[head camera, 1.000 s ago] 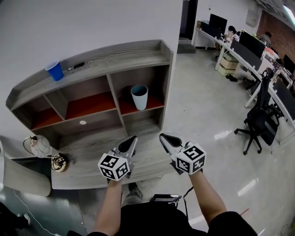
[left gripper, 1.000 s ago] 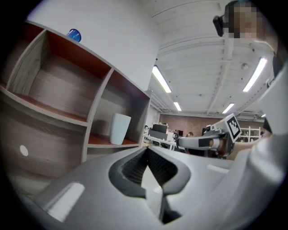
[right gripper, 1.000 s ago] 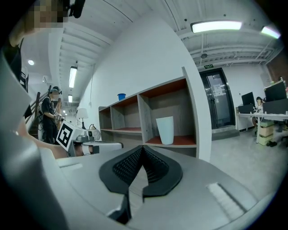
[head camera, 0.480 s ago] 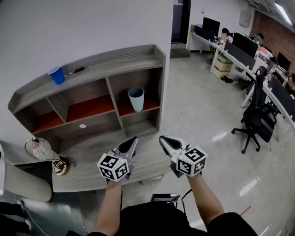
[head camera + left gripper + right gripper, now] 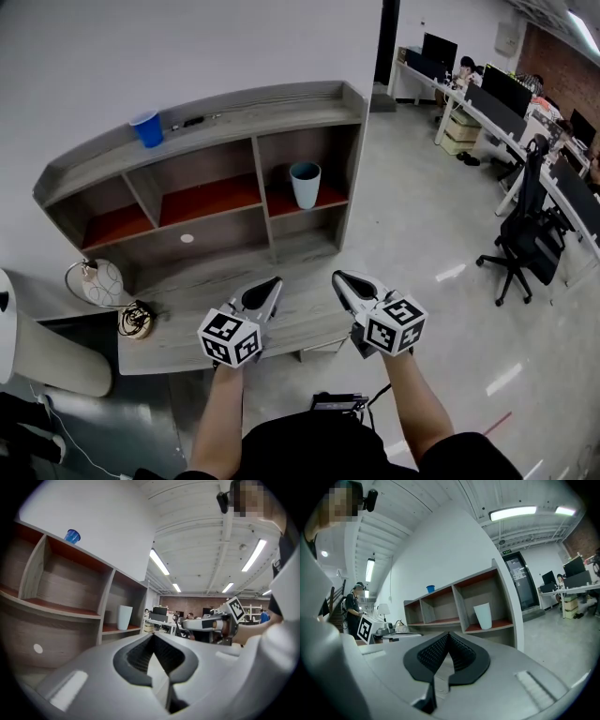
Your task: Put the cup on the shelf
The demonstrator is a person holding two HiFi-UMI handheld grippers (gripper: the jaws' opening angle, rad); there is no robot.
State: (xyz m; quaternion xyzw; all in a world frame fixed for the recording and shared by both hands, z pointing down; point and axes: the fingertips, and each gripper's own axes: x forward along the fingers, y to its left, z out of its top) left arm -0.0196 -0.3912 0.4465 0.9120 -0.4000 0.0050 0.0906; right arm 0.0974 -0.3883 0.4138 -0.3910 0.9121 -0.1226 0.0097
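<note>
Since the earlier frames the shelf (image 5: 225, 105) and all it carries have shifted rightward in the head view, while both grippers keep nearly the same place low in the frame. The pale cup (image 5: 305, 185) stands upright on the red board of the right-hand compartment in the shelf's upper row, about midway between the compartment's two side walls, alone in that compartment and touched by neither gripper. A blue cup (image 5: 147, 128) stands upright on the shelf's top board, toward its left end. Below the shelf lies a grey desk top (image 5: 178, 342); a white lamp (image 5: 101, 281) and a coil of cable (image 5: 136, 320) sit just beside each other at its left end. The left gripper (image 5: 267, 288) and the right gripper (image 5: 343, 280) are held side by side, apart from one another, over the front right part of the desk top, both pointing level toward the shelf. In the left gripper view the two ribbed pads meet in a closed seam with nothing between them, and the pale cup shows beyond them in its compartment. In the right gripper view the pads are likewise pressed together on nothing, with the pale cup ahead and slightly to the right of the seam. Each gripper is borne by one of the person's forearms. An office chair (image 5: 521, 251) stands on the floor at the right, well apart from the shelf.
</note>
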